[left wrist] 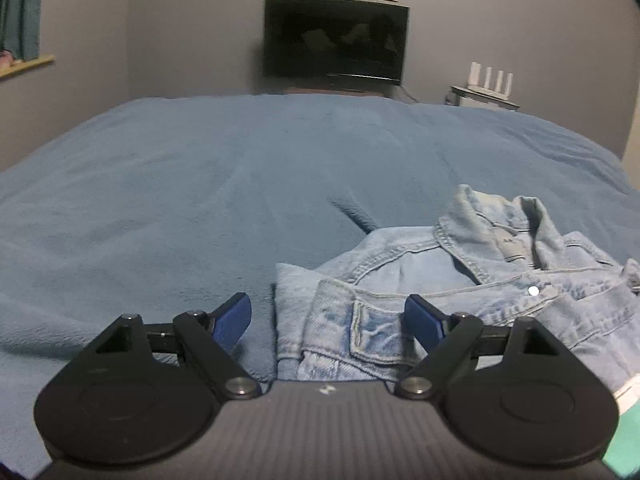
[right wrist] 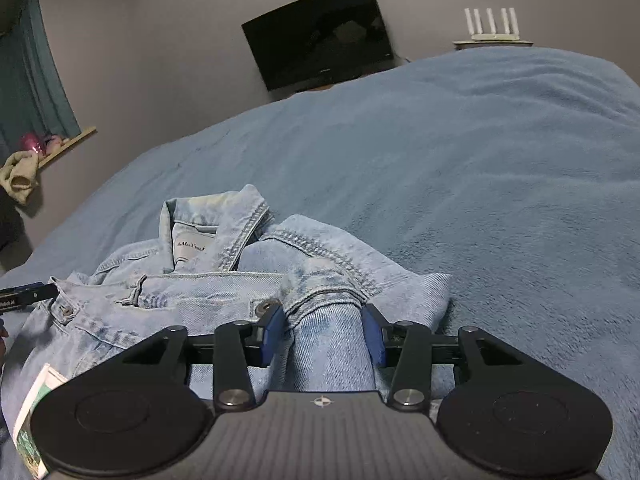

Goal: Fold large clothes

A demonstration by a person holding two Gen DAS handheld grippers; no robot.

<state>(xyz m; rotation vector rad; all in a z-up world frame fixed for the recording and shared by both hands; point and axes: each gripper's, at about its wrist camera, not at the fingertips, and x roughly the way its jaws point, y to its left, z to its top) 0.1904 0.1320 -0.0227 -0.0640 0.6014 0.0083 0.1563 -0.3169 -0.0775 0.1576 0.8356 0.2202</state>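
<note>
A light blue denim jacket (right wrist: pixel 208 292) lies partly folded on the blue bedspread (right wrist: pixel 500 200), collar (right wrist: pixel 224 220) pointing away from me. My right gripper (right wrist: pixel 322 334) is over the jacket's right side, its blue pads pressing a bunched ridge of sleeve (right wrist: pixel 328 344) from both sides. In the left wrist view the jacket (left wrist: pixel 460 280) fills the lower right. My left gripper (left wrist: pixel 330 320) stands wide open over the jacket's left edge, pads clear of the cloth. A black finger of the left gripper (right wrist: pixel 28 294) shows at the right wrist view's left edge.
A dark TV (left wrist: pixel 336 40) hangs on the grey far wall, with a white router (left wrist: pixel 490 78) on a stand to its right. A window sill (right wrist: pixel 64 144) and teal curtain (right wrist: pixel 24 68) are at the left. A white and green card (right wrist: pixel 32 416) lies on the jacket's near edge.
</note>
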